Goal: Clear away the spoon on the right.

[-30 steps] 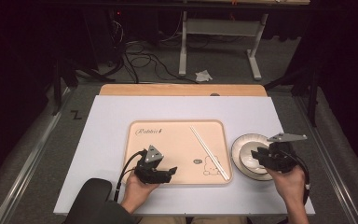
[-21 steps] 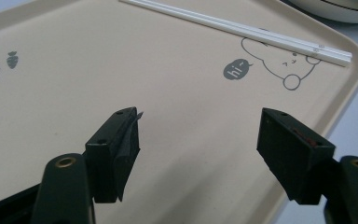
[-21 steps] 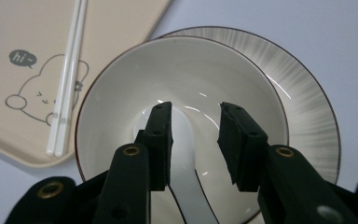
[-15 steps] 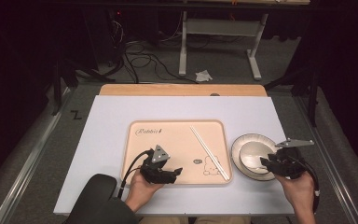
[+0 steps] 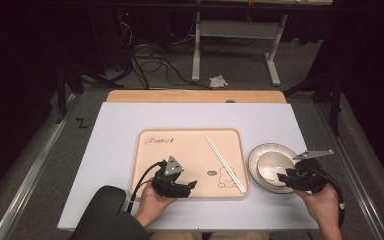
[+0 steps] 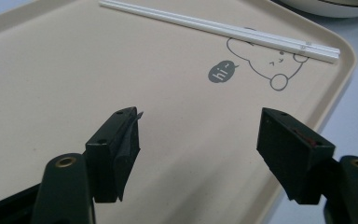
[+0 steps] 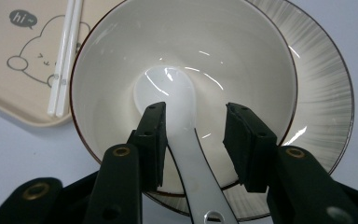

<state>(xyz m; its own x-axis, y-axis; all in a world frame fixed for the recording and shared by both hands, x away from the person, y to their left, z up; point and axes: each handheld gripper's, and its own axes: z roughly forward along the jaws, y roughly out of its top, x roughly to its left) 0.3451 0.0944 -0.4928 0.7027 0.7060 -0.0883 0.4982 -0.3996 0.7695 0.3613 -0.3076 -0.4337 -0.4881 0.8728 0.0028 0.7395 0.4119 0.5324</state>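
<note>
My right tongs [image 7: 193, 140], just opening, straddle the white spoon [image 7: 177, 116] in the bowl [image 7: 242, 56], lower right of the high view; left tongs [image 5: 180, 186] spread, empty, over the tray [image 5: 180, 150].

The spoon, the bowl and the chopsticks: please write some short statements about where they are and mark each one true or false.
1. The white spoon lies in the bowl. True.
2. The bowl stands on the tray. False: it stands on a striped plate beside the tray.
3. The chopsticks lie on the tray. True.
4. The right gripper clamps the spoon handle. False: its jaws have just been opening, with the handle between them.
5. The left gripper holds the chopsticks. False: it is open over the tray.
</note>
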